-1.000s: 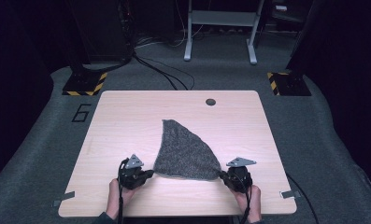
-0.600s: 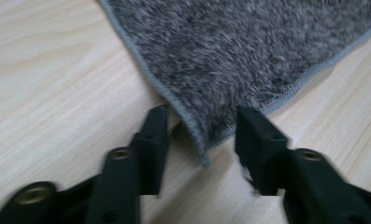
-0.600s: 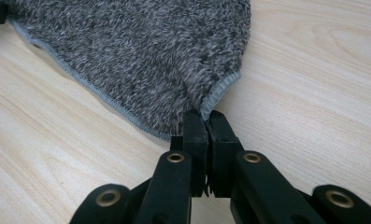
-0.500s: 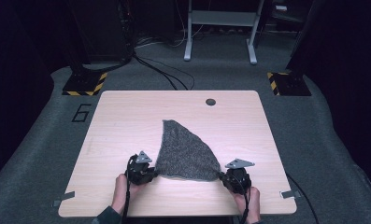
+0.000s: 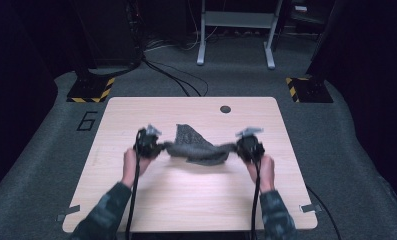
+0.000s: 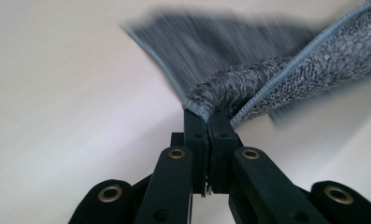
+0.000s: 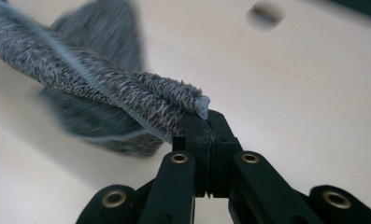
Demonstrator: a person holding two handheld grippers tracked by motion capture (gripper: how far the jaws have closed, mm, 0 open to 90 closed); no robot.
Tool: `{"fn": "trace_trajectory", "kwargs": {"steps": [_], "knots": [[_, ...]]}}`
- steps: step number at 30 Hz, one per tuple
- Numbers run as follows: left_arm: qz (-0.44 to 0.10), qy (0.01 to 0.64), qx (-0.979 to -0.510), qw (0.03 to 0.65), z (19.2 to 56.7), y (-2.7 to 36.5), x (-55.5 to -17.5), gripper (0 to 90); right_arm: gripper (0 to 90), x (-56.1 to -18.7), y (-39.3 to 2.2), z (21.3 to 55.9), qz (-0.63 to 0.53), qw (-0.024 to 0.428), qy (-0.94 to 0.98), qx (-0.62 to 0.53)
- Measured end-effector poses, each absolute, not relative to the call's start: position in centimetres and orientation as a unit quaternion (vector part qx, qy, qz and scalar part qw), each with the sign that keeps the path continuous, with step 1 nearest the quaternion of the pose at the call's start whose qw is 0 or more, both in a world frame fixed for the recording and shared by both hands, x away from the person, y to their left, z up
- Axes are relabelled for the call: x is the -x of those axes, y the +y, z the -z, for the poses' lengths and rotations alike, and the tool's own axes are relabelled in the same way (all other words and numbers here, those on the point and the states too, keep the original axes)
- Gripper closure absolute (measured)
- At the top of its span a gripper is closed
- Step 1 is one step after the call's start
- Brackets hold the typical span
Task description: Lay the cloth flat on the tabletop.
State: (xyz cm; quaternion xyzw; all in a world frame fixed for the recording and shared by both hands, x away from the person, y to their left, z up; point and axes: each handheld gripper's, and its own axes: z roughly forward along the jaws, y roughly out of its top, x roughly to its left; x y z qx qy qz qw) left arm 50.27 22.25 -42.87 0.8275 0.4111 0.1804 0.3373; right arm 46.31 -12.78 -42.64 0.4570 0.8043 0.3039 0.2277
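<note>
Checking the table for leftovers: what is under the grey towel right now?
Under the grey towel, stretched between the left tool and right tool, bare wooden table and shadow show. The spot beneath its sagging middle is covered.

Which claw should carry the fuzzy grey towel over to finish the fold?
Probably neither alone. The left claw and right claw each pinch one corner of the grey towel, lifted level above the table, so both likely move together.

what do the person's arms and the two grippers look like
Both sleeves are a dark camouflage-like pattern. The left gripper and right gripper are black, each topped by a grey three-cornered plate with a black cable trailing back. Close up, the black jaws have brass-coloured rivets.
</note>
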Motion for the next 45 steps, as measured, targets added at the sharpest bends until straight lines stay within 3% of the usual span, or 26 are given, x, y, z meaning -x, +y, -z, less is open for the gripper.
{"fn": "trace_trajectory", "kwargs": {"steps": [3,6,8,10,14,19,20,24,30,32,35,38,40,41,45], "knots": [[-0.236,0.424,-0.790,0.376,36.1,22.8,-52.9,88.4,89.7,-51.0,-12.7,36.6,-0.316,0.265,0.781,-0.469],[-0.299,0.393,-0.761,0.421,29.9,22.9,-50.9,88.4,89.6,-50.9,-12.7,29.0,-0.366,0.317,0.758,-0.436],[-0.319,0.372,-0.759,0.429,28.8,23.1,-48.9,88.3,89.4,-49.1,-12.5,26.4,-0.385,0.330,0.752,-0.421],[-0.320,0.359,-0.763,0.432,29.4,23.4,-47.0,88.1,89.2,-47.5,-12.9,26.1,-0.402,0.318,0.754,-0.412],[-0.270,0.360,-0.792,0.412,35.2,23.9,-44.3,87.9,88.7,-44.6,-13.9,30.8,-0.401,0.267,0.771,-0.417],[-0.182,0.370,-0.834,0.367,44.1,23.7,-41.7,87.6,88.3,-41.6,-14.2,41.9,-0.349,0.174,0.803,-0.451],[-0.174,0.373,-0.837,0.361,45.2,23.6,-41.3,87.4,88.2,-40.9,-14.2,44.4,-0.336,0.156,0.805,-0.464],[-0.120,0.383,-0.839,0.368,48.7,23.3,-39.3,85.7,87.0,-39.2,-14.7,49.1,-0.331,0.115,0.804,-0.480],[-0.086,0.384,-0.840,0.373,50.6,23.1,-37.3,76.8,78.7,-37.0,-15.4,50.0,-0.344,0.117,0.797,-0.482],[-0.079,0.386,-0.839,0.374,51.0,23.2,-36.8,68.7,72.9,-36.4,-15.7,50.0,-0.344,0.119,0.795,-0.485],[-0.093,0.404,-0.827,0.380,50.6,23.9,-36.4,45.3,61.5,-35.8,-16.5,49.5,-0.350,0.130,0.785,-0.495],[-0.116,0.416,-0.810,0.397,49.5,24.5,-37.0,30.9,52.7,-36.1,-17.0,48.5,-0.365,0.150,0.777,-0.491],[-0.131,0.411,-0.807,0.404,48.3,24.6,-37.9,26.6,43.9,-36.7,-16.8,47.6,-0.371,0.158,0.774,-0.488],[-0.138,0.411,-0.805,0.405,48.0,24.4,-38.3,20.3,39.6,-37.1,-16.4,47.2,-0.376,0.162,0.773,-0.485],[-0.157,0.405,-0.808,0.399,47.1,22.9,-40.7,16.3,24.8,-39.1,-14.5,46.5,-0.378,0.167,0.783,-0.465]]}}
